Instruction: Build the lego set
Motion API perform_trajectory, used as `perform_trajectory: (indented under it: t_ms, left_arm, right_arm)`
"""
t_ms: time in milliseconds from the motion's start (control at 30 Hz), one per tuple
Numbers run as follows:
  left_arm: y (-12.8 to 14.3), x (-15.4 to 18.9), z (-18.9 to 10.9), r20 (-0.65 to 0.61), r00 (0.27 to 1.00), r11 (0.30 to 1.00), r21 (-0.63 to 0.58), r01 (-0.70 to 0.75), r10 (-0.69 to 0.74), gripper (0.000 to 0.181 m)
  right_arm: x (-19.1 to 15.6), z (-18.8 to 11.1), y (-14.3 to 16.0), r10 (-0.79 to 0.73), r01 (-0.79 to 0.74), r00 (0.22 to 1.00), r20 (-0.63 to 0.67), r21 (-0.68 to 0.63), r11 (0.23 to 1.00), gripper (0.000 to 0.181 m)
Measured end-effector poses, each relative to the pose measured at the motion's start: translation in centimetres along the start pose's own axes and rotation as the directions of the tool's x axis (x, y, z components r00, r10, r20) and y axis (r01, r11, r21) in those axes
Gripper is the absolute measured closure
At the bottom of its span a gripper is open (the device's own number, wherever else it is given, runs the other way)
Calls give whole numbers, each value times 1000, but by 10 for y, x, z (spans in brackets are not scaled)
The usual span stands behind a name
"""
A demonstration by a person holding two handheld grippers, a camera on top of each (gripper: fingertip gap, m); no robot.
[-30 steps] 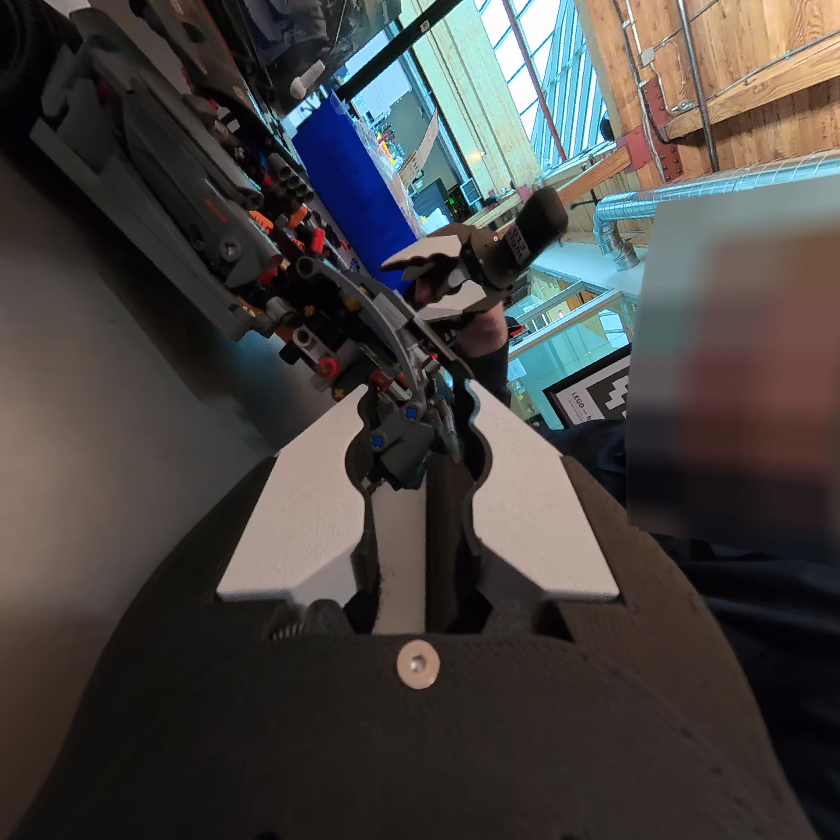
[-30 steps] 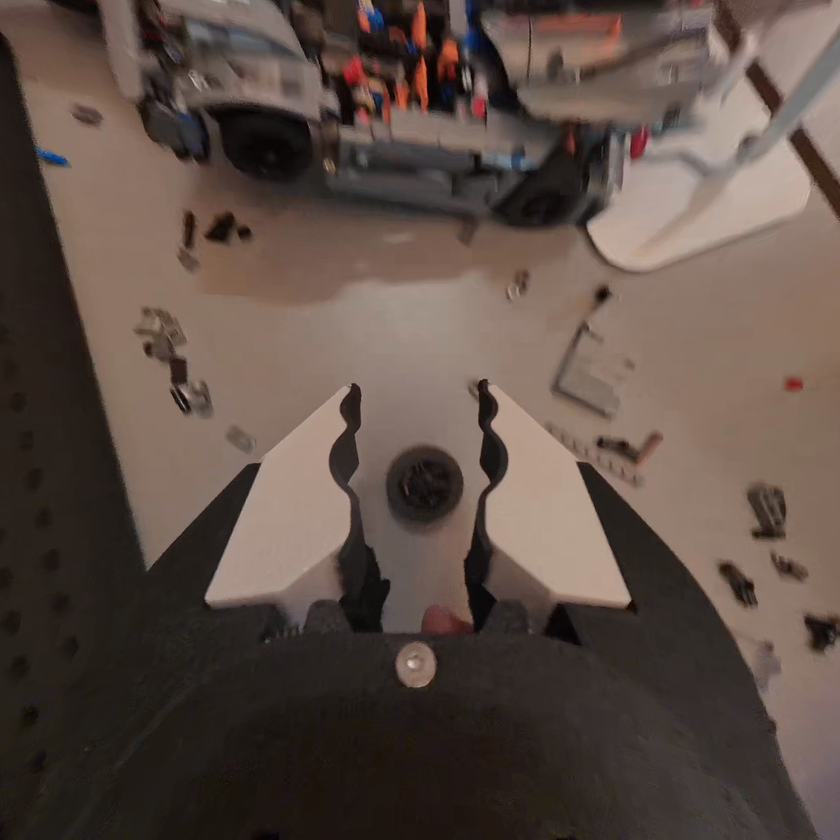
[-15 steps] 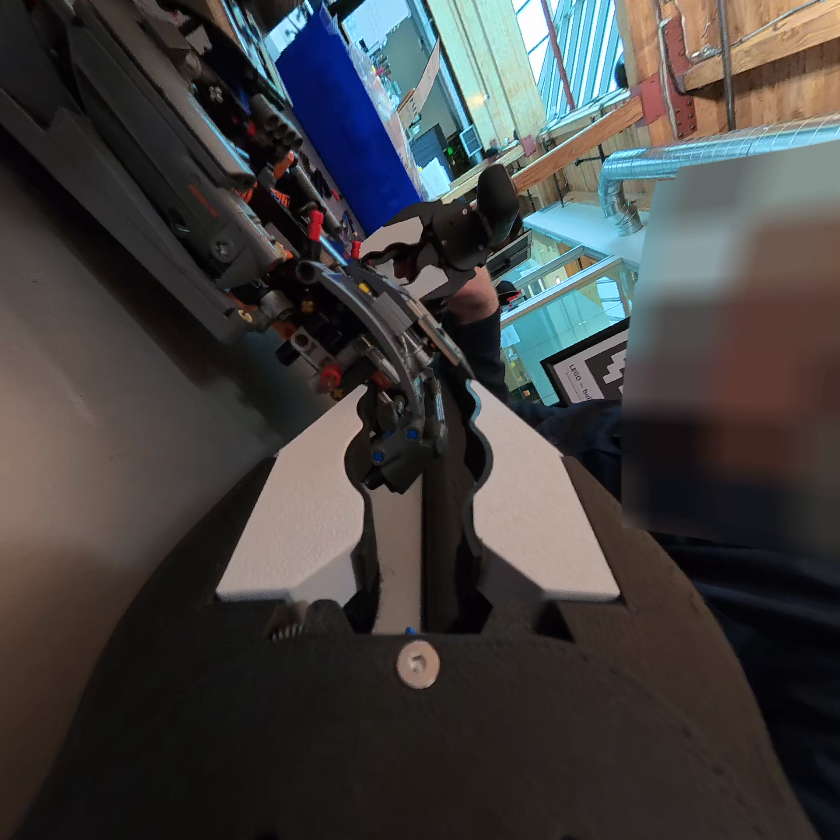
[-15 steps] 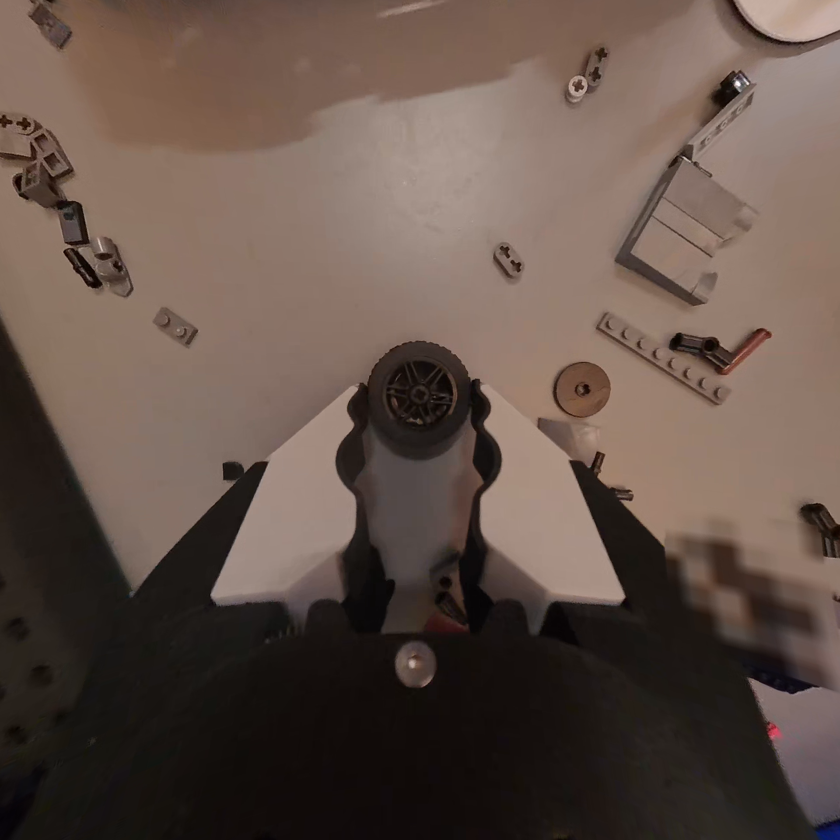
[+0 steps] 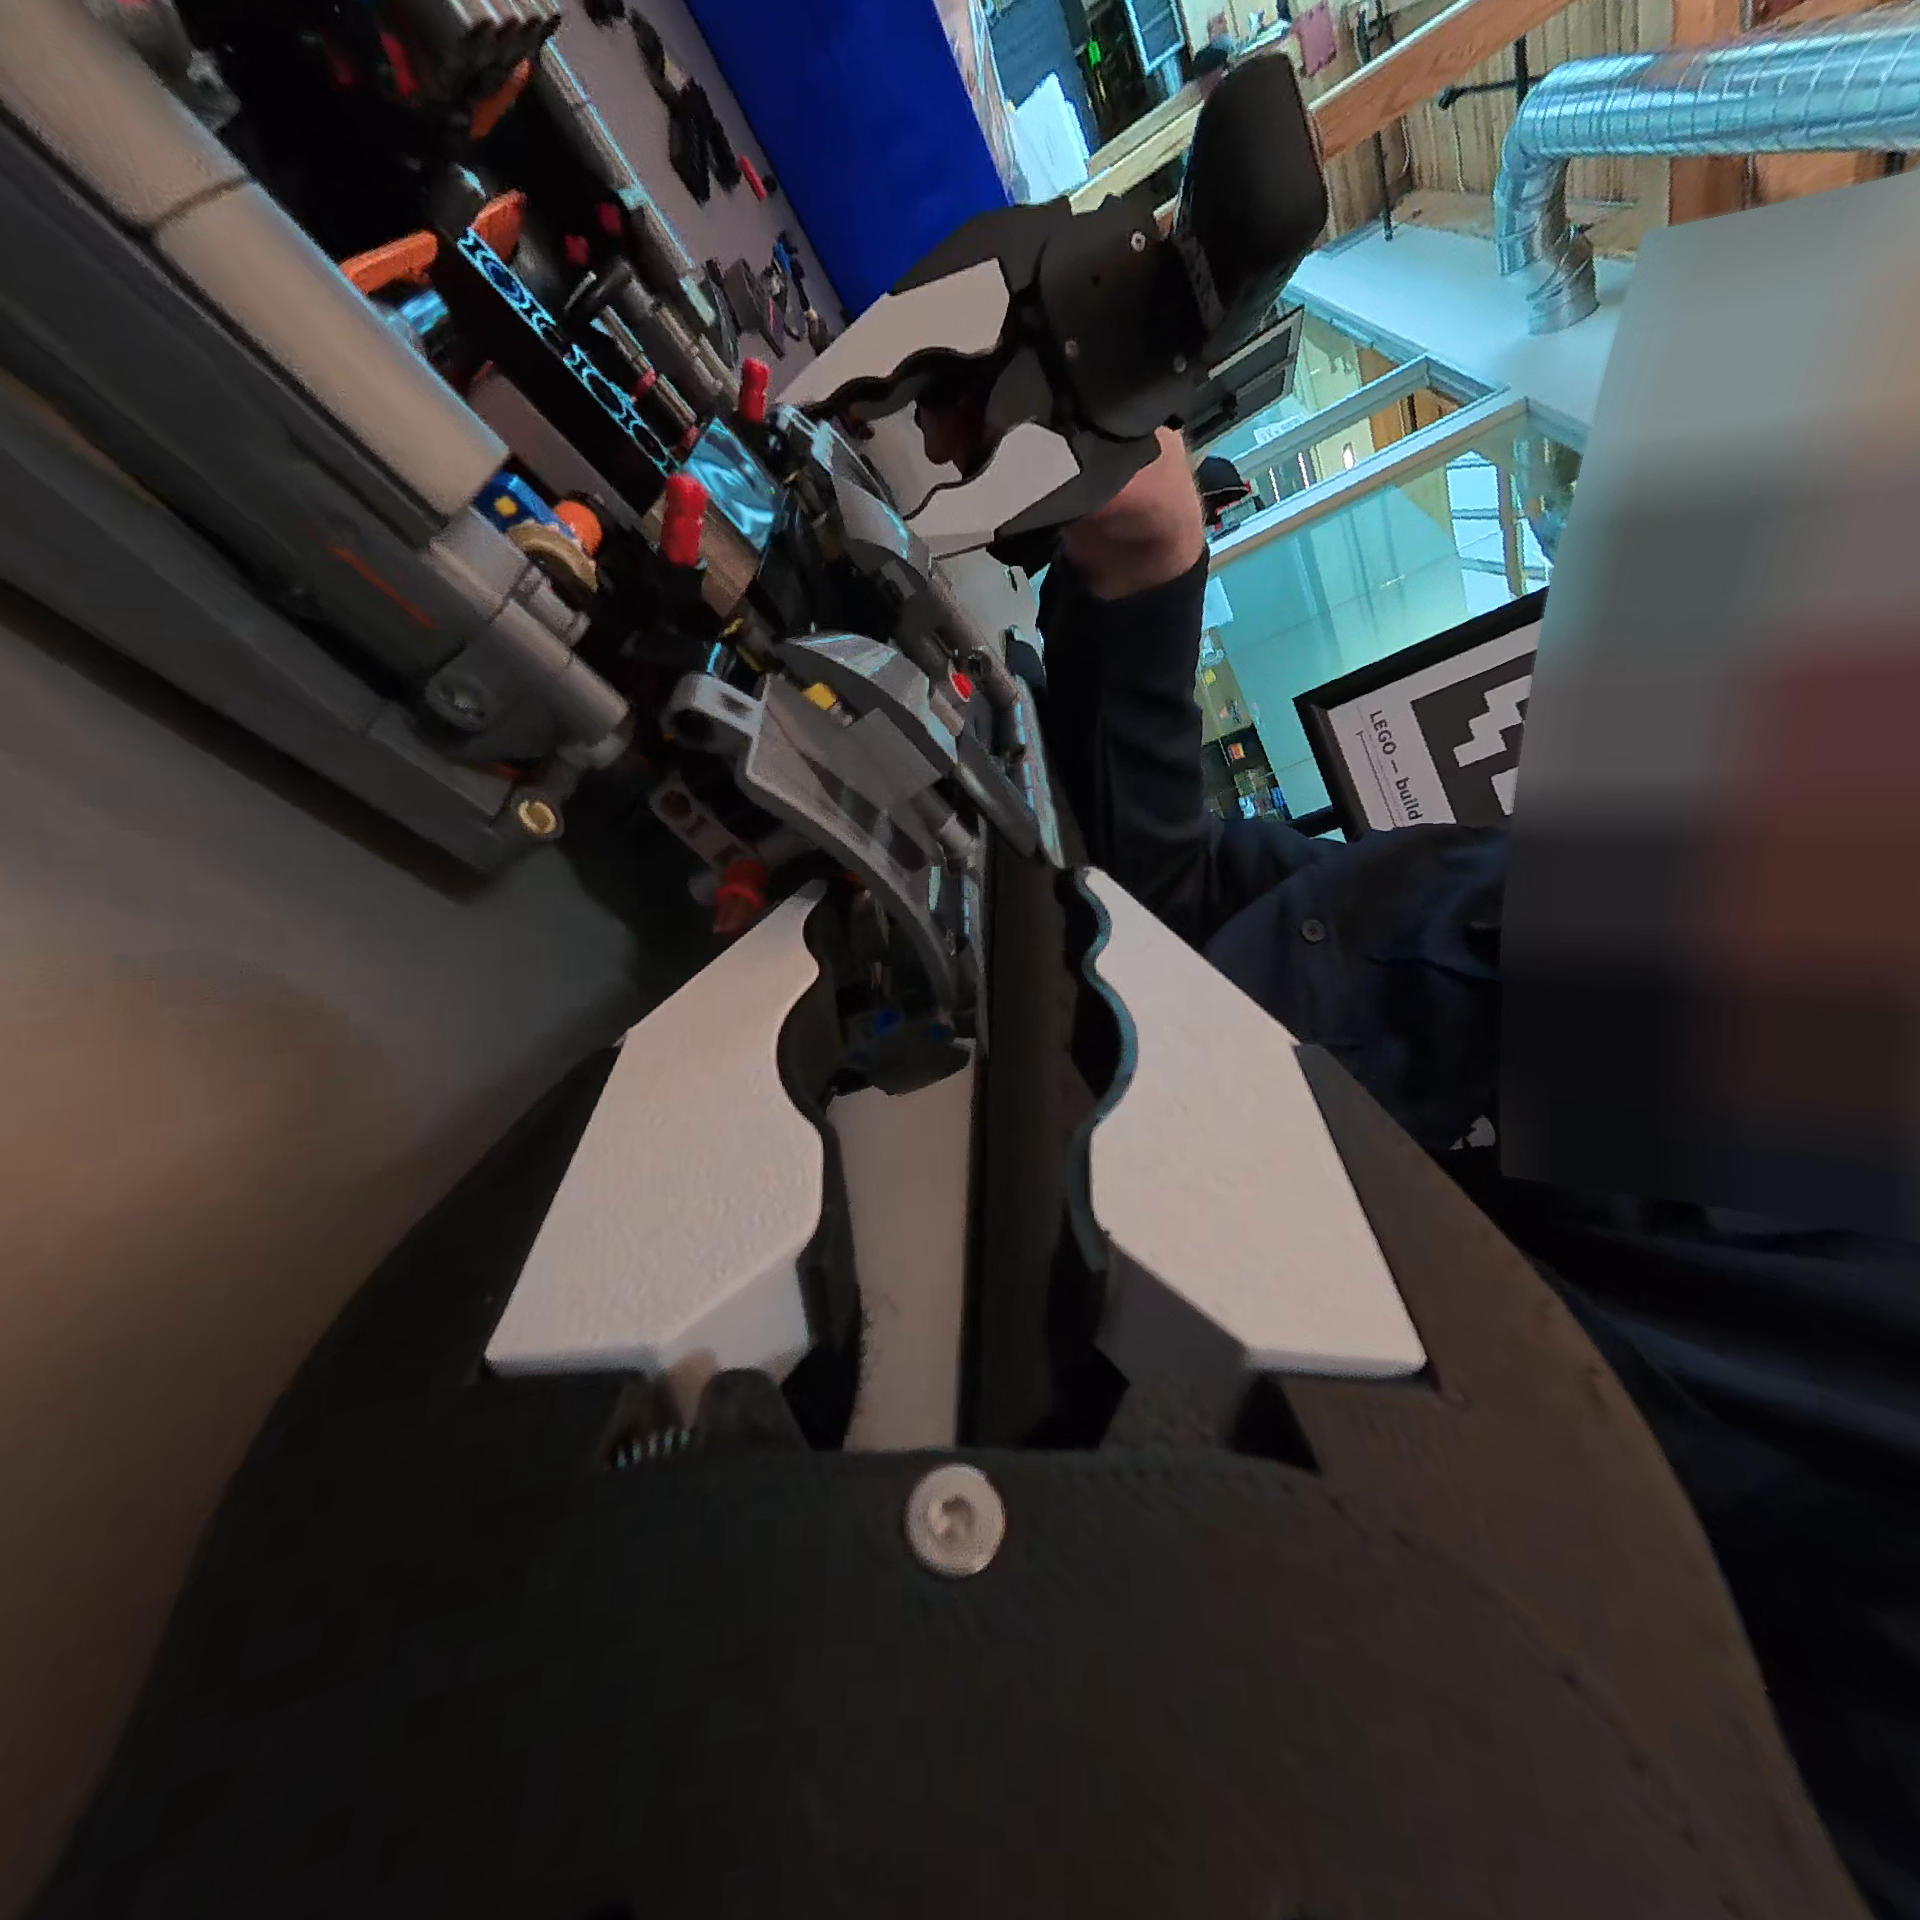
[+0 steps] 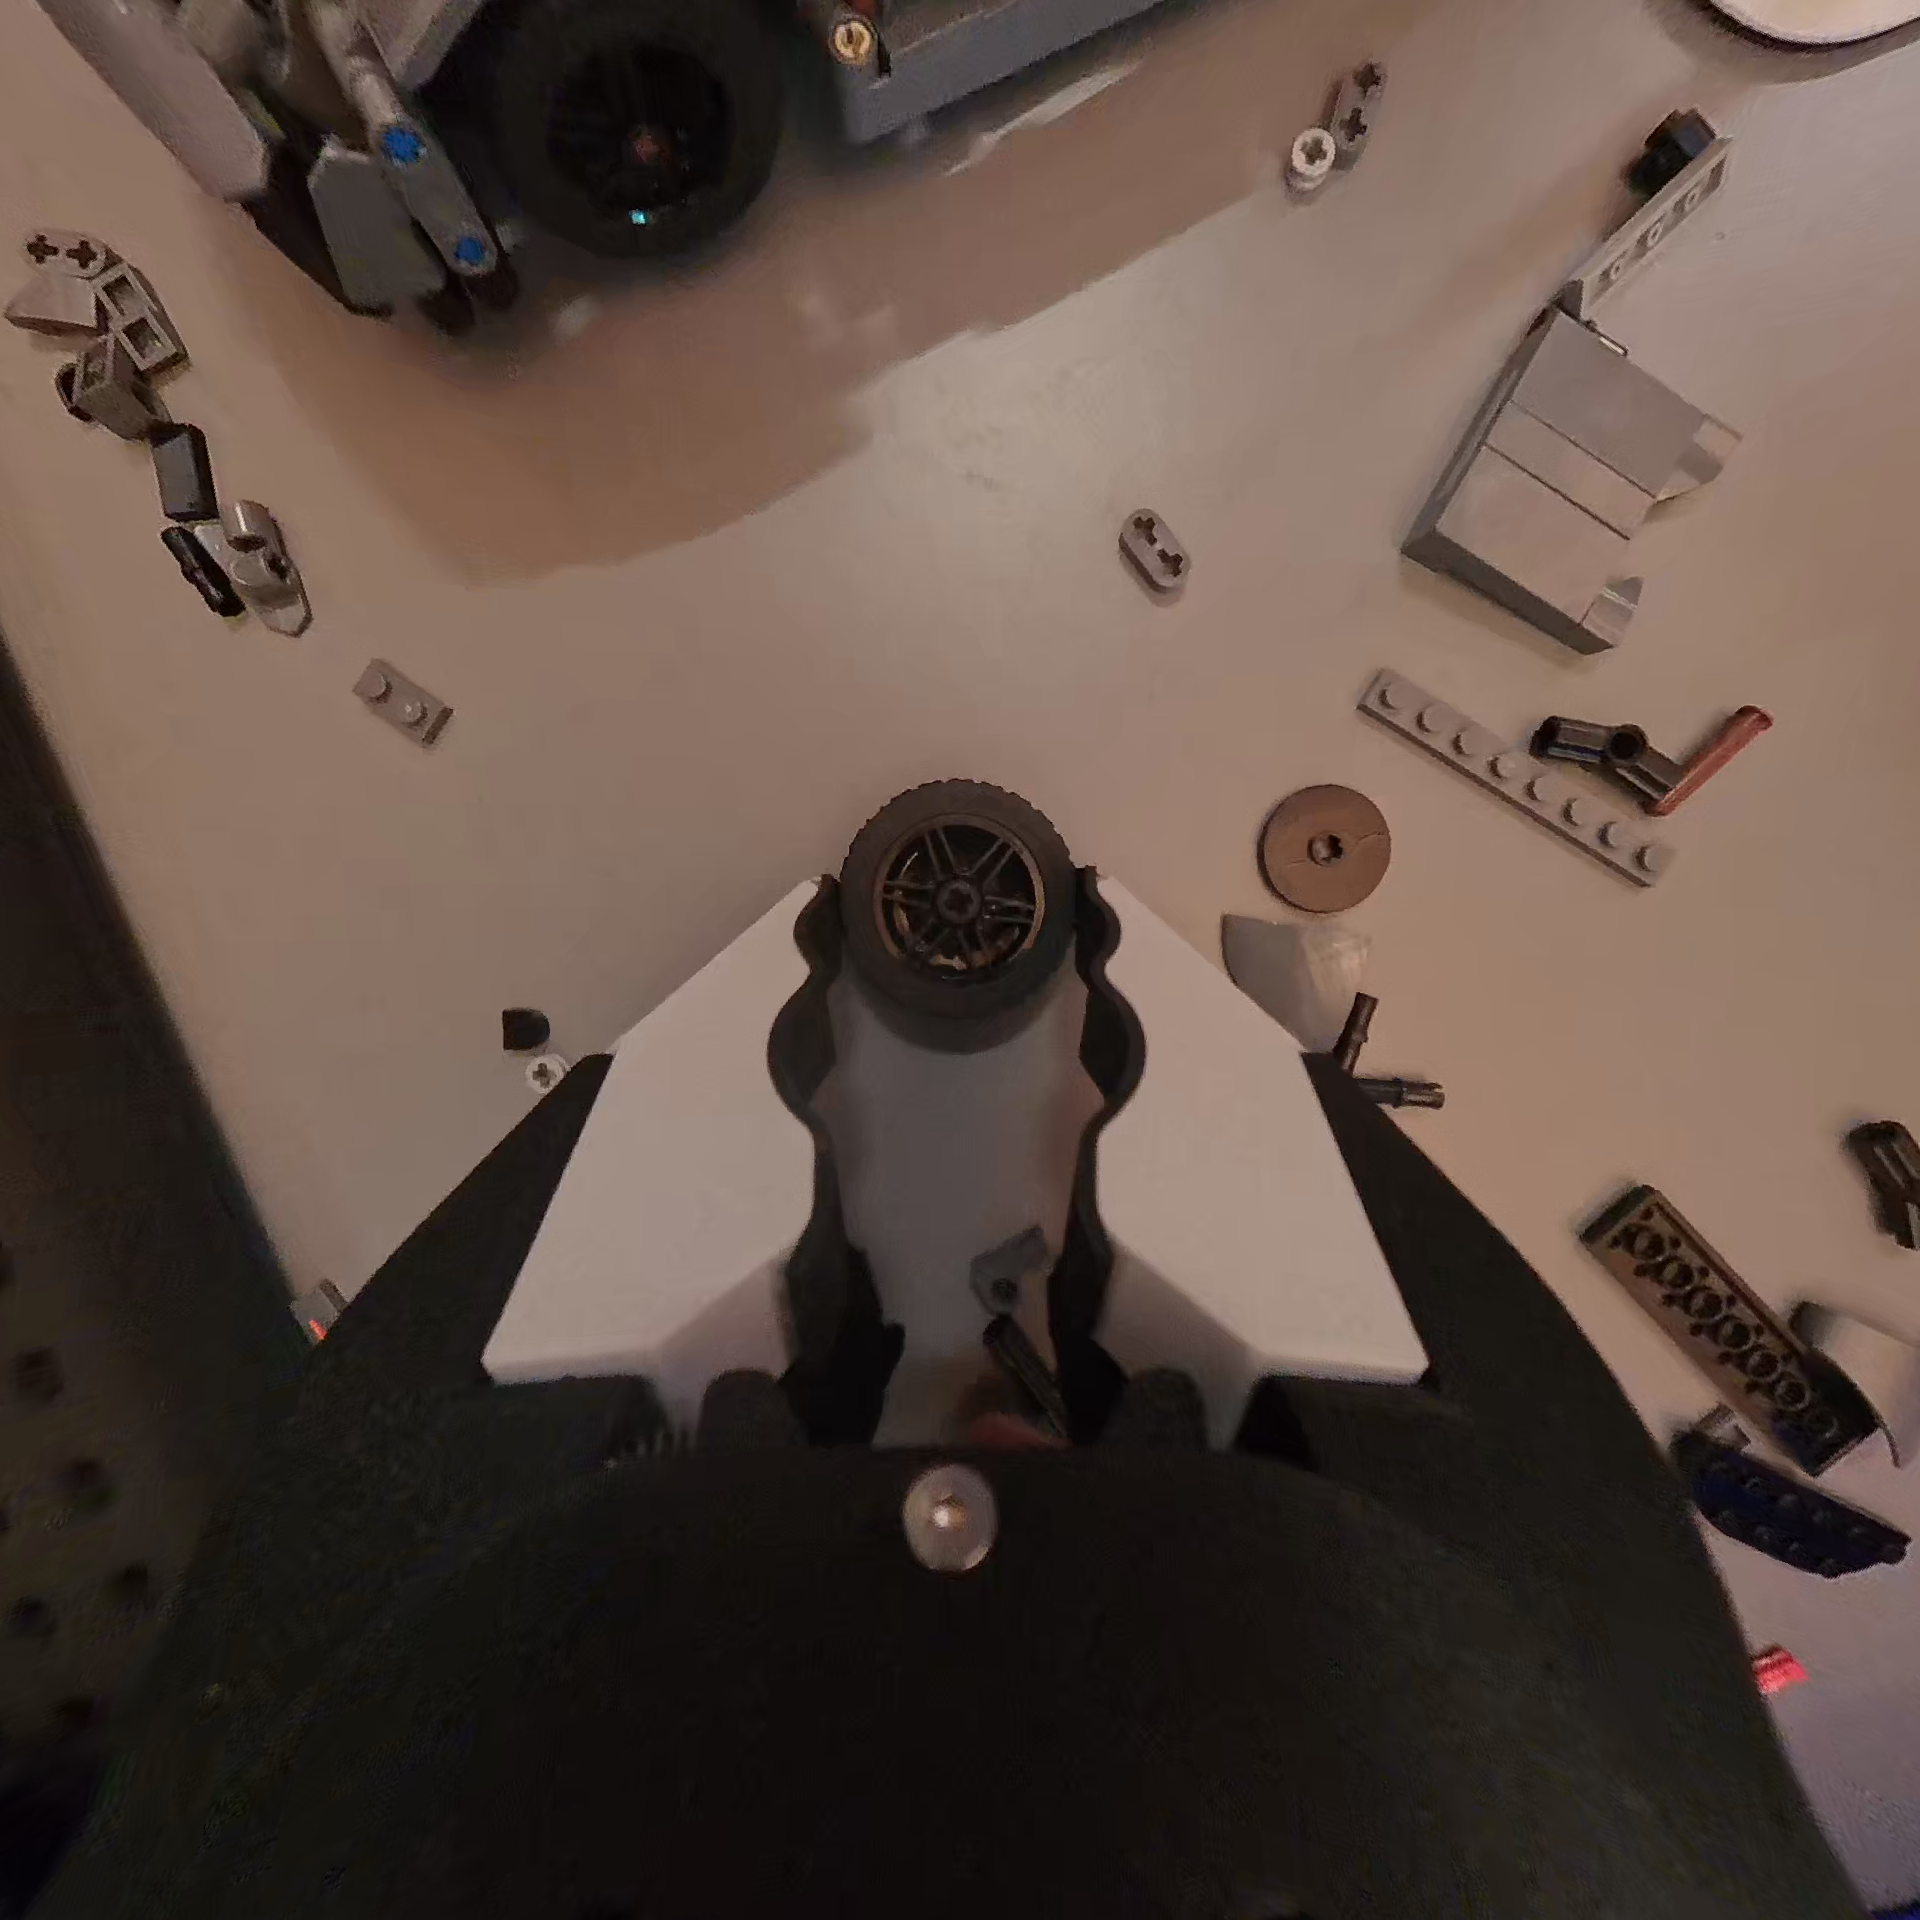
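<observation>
Right gripper point(image 6: 954, 914) pinching the small wheel point(image 6: 954, 914) at its tips above the worktop point(image 6: 831, 644), rim up, likely bound for an axle. Left gripper point(image 5: 935, 997) clamped on the grey subassembly point(image 5: 883, 821), steadying it beside the car point(image 6: 623, 125).

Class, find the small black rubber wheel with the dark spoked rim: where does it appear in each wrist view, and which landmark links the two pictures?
Right wrist view: the wheel is at centre, pinched between the right gripper's fingertips.
Left wrist view: upper centre, only a dark shape between the far right gripper's fingers; probably the wheel, not certain.
Shared landmark: the grey lego car model.
</observation>
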State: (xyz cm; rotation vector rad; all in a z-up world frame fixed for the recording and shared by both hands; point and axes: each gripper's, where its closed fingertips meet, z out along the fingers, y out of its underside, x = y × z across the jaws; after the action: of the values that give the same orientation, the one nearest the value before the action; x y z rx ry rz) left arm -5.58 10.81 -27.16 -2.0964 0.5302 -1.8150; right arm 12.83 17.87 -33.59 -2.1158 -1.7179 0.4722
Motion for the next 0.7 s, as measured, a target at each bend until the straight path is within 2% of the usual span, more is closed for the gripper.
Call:
perform_trajectory:
  t_ms: [233, 367, 533, 600, 700]
  left_arm:
    - [3, 6, 34, -22, 1000, 997, -73, 6, -8, 139]
    - [-1, 13, 52, -72, 997, 996, -92, 15, -22, 144]
    - [2, 8, 62, -66, 997, 995, -98, 23, -29, 144]
    - [4, 8, 65, -52, 999, 993, -115, -14, 8, 139]
    - [8, 10, 64, -44, 999, 989, -145, 6, -13, 128]
  right_arm:
    - [3, -7, -2, 15, -15, 1000, 10, 44, 999, 138]
    - [7, -14, -3, 34, -35, 999, 7, 80, 996, 138]
    - [12, -23, -3, 53, -53, 999, -3, 126, 991, 138]
    - [14, -27, -5, 48, -46, 999, -8, 150, 988, 138]
    - [11, -31, -12, 25, -24, 1000, -2, 200, 980, 138]
